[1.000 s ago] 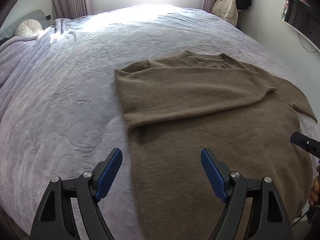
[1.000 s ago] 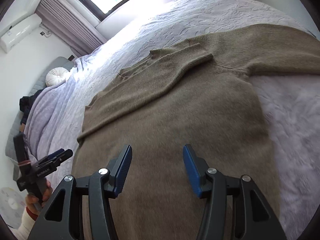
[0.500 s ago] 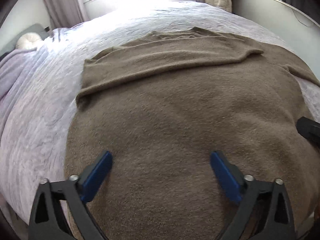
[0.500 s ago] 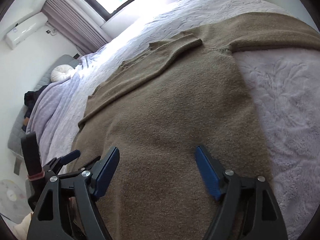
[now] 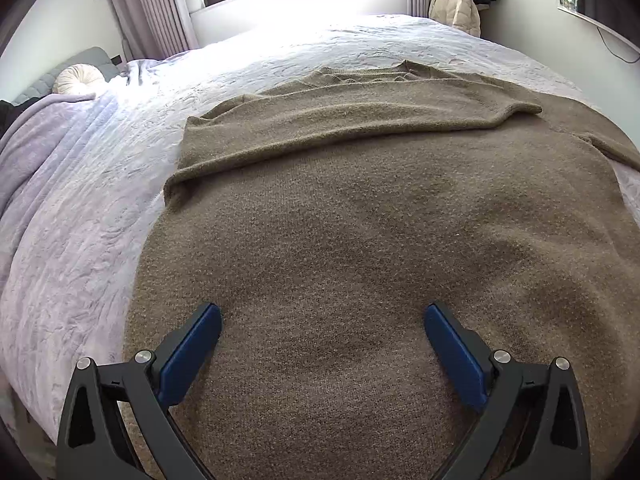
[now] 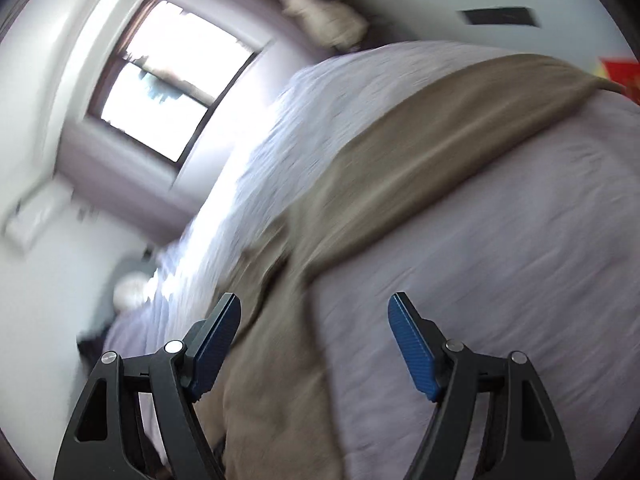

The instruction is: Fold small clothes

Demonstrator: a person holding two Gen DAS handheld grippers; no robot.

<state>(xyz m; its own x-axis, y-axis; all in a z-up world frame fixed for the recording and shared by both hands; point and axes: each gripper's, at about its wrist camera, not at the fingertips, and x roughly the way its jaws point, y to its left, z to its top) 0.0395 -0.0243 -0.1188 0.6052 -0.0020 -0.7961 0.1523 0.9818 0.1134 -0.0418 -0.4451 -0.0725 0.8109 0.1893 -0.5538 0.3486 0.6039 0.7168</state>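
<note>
Sweater point(image 5: 360, 220) flat on bed point(image 5: 80, 200); L gripper point(image 5: 322, 332) & R gripper point(image 6: 314, 324) fingers spread.

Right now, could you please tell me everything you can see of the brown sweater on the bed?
The brown sweater is a fuzzy olive-brown knit lying flat on the pale lavender quilted bedspread. Its left sleeve is folded across the chest; the other sleeve lies stretched out sideways over the bedspread. The neckline points toward the window. The open left gripper sits low over its hem; the open right gripper holds nothing.
</note>
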